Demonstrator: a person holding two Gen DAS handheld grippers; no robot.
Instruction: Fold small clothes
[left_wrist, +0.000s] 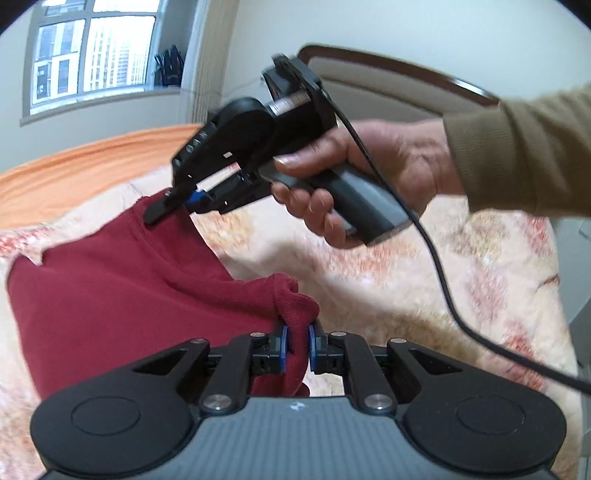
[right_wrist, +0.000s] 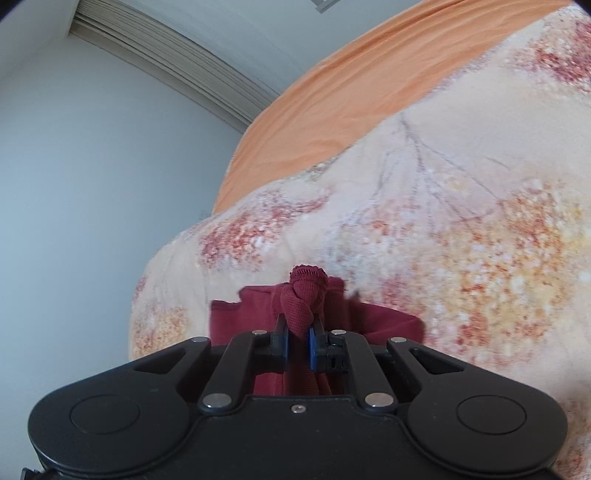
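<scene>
A dark red knit garment (left_wrist: 110, 288) lies spread on the floral bedcover (left_wrist: 406, 280), lifted at two corners. My left gripper (left_wrist: 297, 332) is shut on a bunched near corner of it, cloth squeezed between the blue pads. In the same view my right gripper (left_wrist: 173, 206), held by a hand (left_wrist: 369, 177) in an olive sleeve, pinches the garment's far corner. The right wrist view shows my right gripper (right_wrist: 299, 332) shut on a rolled red edge (right_wrist: 306, 291), with the rest of the garment (right_wrist: 384, 321) hanging below and behind the fingers.
An orange sheet (left_wrist: 92, 166) runs along the bed's far side, also the orange sheet (right_wrist: 351, 99) in the right wrist view. A window (left_wrist: 92, 48) and a wall stand behind. A black cable (left_wrist: 436, 240) trails from the right gripper. A headboard (left_wrist: 399, 74) is at the right.
</scene>
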